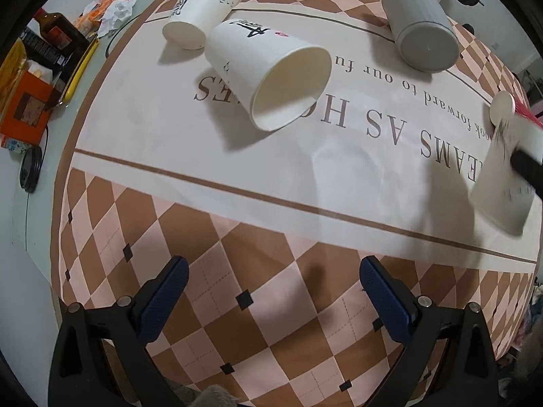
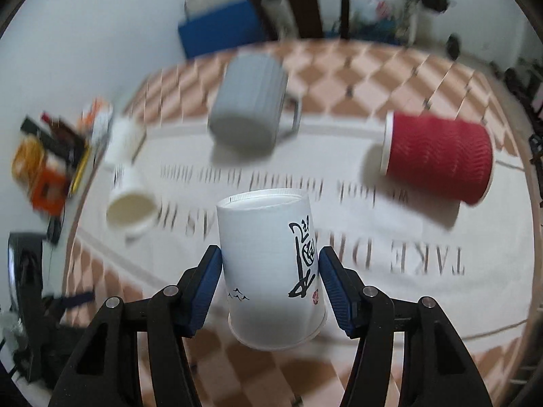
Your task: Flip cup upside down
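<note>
On the far left, off the cloth, sit an orange box (image 1: 25, 110) and a dark bottle (image 1: 56, 30). Next come two white paper cups lying on their sides on the checkered tablecloth (image 1: 271, 305). One white cup (image 1: 203, 8) lies farther back. The other one (image 1: 268, 74) lies just beside it, with its open mouth facing the camera. The two look like they touch.

The left gripper (image 1: 273, 302) is low over the cloth. Its two blue fingers (image 1: 163, 302) are spread wide apart, and nothing is between them.

In the middle at the back lies a grey mug (image 2: 251, 115) on its side, with its handle sticking out to the right.

The right gripper (image 2: 269, 291) pinches the white cup with black writing (image 2: 271, 271). A blue pad presses on each side of it. The cup is held with its flat bottom up and away and its wide mouth down, near the camera. I cannot tell if the rim touches the cloth.

To the right lies a red ribbed cup (image 2: 437, 159) on its side, well apart from the held cup.
</note>
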Motion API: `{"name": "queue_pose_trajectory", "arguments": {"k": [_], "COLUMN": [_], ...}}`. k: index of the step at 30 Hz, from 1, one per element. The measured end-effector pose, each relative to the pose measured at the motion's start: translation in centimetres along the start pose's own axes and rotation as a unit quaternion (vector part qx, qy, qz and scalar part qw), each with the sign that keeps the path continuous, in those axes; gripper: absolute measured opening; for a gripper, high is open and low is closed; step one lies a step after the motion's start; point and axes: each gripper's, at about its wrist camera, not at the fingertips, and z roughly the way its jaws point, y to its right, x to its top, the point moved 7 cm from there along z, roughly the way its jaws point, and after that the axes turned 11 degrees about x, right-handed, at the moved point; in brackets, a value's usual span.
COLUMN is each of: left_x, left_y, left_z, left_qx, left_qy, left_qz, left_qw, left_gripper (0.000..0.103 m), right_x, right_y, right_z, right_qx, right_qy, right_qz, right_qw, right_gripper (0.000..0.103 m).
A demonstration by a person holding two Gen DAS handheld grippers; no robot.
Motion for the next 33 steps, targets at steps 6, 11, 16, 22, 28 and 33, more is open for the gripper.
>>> {"name": "queue_pose_trajectory", "arguments": {"k": [6,11,16,22,28,33], "left_x": [0.9,1.1,0.8,0.4,-1.4,-3.7], "left_y": [0.9,1.9,2.7,3.3,3.0,2.5], "left_z": [0.5,1.2,0.6,-2.7,-9.5,-16.6], "left_qx": [0.003,0.002,0.000,0.005,-0.021,-0.050], "left_qy": [0.004,0.011,0.029,0.070,0.116,0.172], "left_qz": [0.018,0.047,0.066,0.080,0.087,0.100], "left_qw": [0.9998,0.9988,0.9974,0.9944,0.9891,0.9788], "left_gripper": [0.103,0.103,0.103,0.103,0.103,0.103], "right_x": [-1.4,-4.2,-6.2,-8.1,-9.7,-10.5], "right_y": [-0.2,-1.4,-1.4,-1.6,-3.0,-5.1], "right_z": [0.2,1.0,1.4,-2.5,-9.9,-17.3], "right_qx": [-0.021,-0.051,-0.071,-0.114,-0.178,-0.203], "right_qy": [0.093,0.104,0.072,0.063,0.062,0.086], "right_qz": [-0.006,-0.041,-0.022,0.007,0.019,0.038], "right_qw": [0.995,0.992,0.995,0.991,0.982,0.975], "right_gripper": [0.061,0.062,0.066,0.096,0.102,0.103]}}
